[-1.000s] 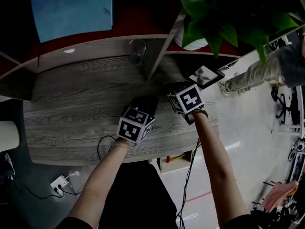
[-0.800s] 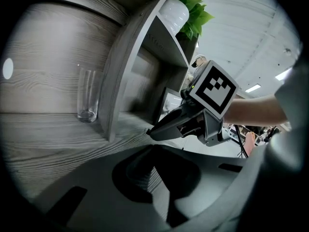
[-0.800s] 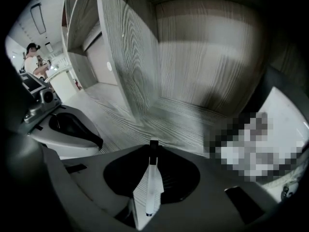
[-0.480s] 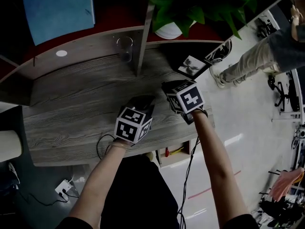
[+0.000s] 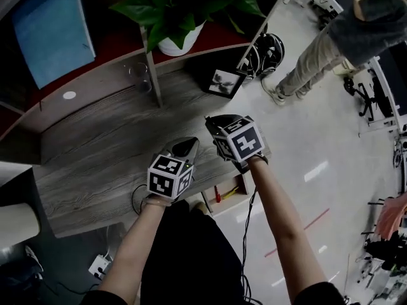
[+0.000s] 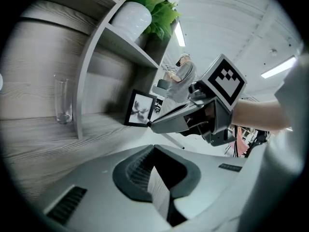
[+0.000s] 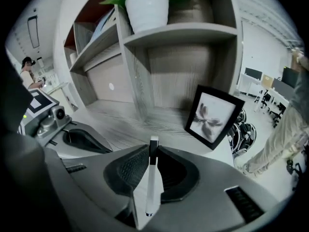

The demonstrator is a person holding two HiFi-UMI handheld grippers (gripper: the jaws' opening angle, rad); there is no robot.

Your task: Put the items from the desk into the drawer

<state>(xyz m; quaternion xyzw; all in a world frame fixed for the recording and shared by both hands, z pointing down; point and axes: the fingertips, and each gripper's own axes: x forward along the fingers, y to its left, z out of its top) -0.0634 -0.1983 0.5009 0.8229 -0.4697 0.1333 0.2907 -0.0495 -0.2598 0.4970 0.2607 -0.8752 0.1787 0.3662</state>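
**A:** Where is the pen?

**B:** The slim white pen with a dark band (image 7: 150, 187) is clamped between the jaws of the right gripper (image 5: 213, 124). It lies lengthwise along them, with its far end poking just past the tips.

**A:** And where is that gripper?

**B:** It is above the right front part of the grey wood-grain desk (image 5: 95, 145), tilted downward. It points toward the black-framed picture (image 7: 215, 116), which stands propped at the desk's right end, apart from the pen.

**A:** What about the other one?

**B:** The left gripper (image 6: 153, 149) has its jaws closed together, tips meeting, with nothing between them. It is just beside the right gripper, over the desk's front edge.

**A:** Is the drawer visible?

**B:** In the head view a pale open drawer (image 5: 227, 203) shows under the desk's front edge, near the right forearm. Something small and red lies in it. The pen is above and beyond it, not inside.

**A:** Anything else on the desk?

**B:** A clear drinking glass (image 5: 141, 76) stands at the back by the shelf upright. A white pot with a green leafy plant (image 5: 178, 40) sits on the shelf above.
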